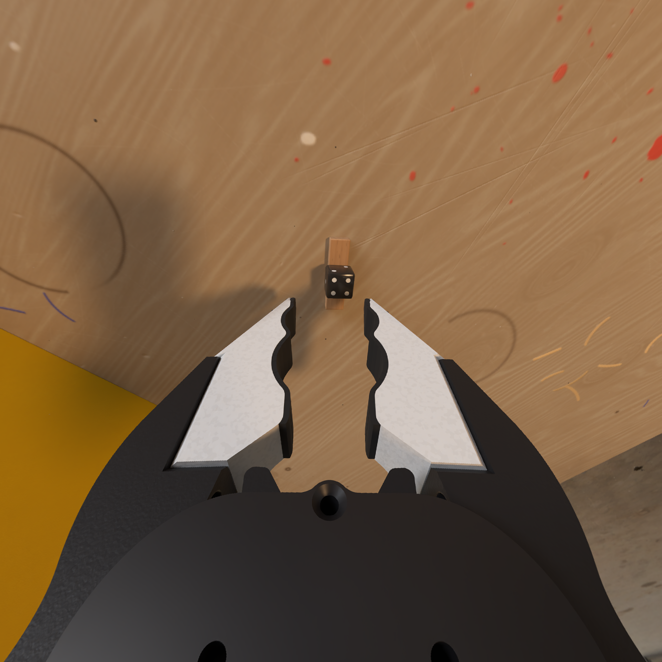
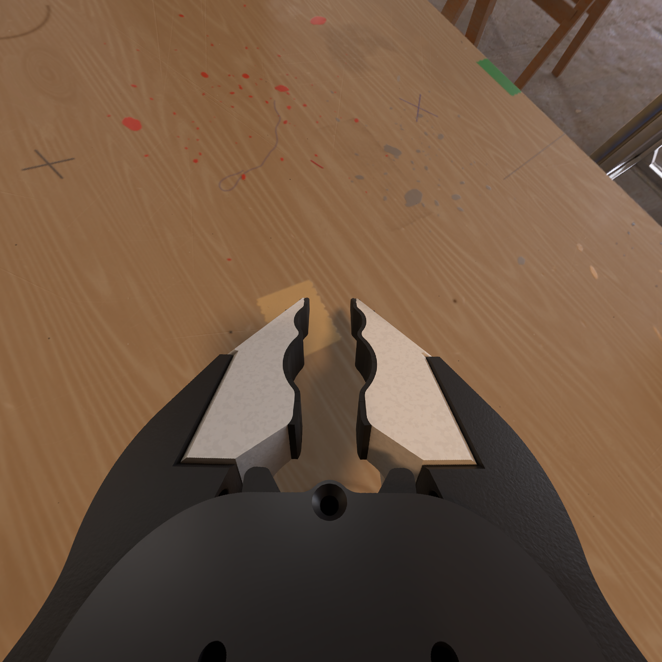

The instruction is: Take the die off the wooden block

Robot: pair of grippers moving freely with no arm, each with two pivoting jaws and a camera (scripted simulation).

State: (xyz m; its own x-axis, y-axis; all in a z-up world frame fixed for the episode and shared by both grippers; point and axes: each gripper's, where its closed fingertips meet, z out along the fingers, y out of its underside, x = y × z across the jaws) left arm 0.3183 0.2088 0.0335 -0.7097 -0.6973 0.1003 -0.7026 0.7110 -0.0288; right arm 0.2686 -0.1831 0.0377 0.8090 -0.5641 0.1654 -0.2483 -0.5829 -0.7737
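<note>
A paint-spattered wooden tabletop (image 2: 465, 250) is seen; grey concrete floor (image 2: 591, 93) and brown chair legs (image 2: 537, 61) are shown beyond its edge.

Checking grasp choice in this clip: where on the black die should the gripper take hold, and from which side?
Probably across the black die's two side faces, left and right in the left wrist view, coming from above. It sits on the narrow wooden block, slightly wider than it, so both faces are free. The left gripper is open above it, nearly centred. The right gripper sees neither.
</note>
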